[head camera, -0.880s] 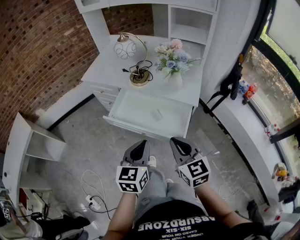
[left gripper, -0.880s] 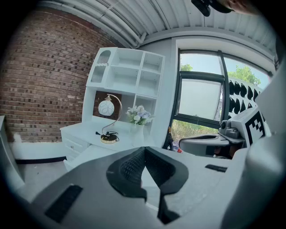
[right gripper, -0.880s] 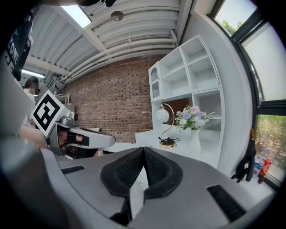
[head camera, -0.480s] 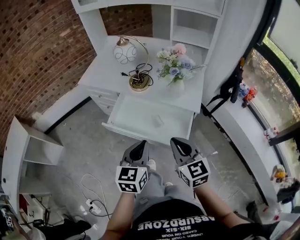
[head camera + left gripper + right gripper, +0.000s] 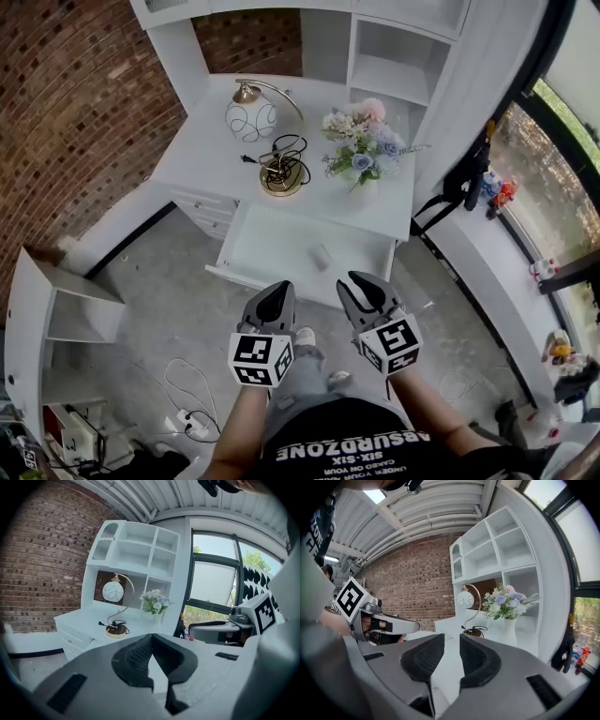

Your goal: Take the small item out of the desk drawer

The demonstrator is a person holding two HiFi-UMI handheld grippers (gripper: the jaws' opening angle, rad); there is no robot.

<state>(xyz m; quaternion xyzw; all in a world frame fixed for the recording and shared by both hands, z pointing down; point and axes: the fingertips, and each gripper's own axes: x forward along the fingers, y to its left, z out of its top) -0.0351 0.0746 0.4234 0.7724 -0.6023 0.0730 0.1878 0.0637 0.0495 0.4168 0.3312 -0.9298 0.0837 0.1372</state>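
The white desk has its wide drawer pulled out. A small pale rectangular item lies on the drawer's floor, right of the middle. Both grippers hang over the floor just in front of the drawer, level with each other and pointing at it. My left gripper has its tips together and holds nothing. On my right gripper the pads stand a narrow gap apart, with nothing between them. The item is hidden in both gripper views.
A gold-based lamp with a coiled cable and a vase of flowers stand on the desktop. A low white shelf unit sits on the floor at left. A power strip and cables lie by the person's feet.
The desk and open drawer have come lower in the head view and nearer to the grippers. Both grippers keep the same pose side by side.
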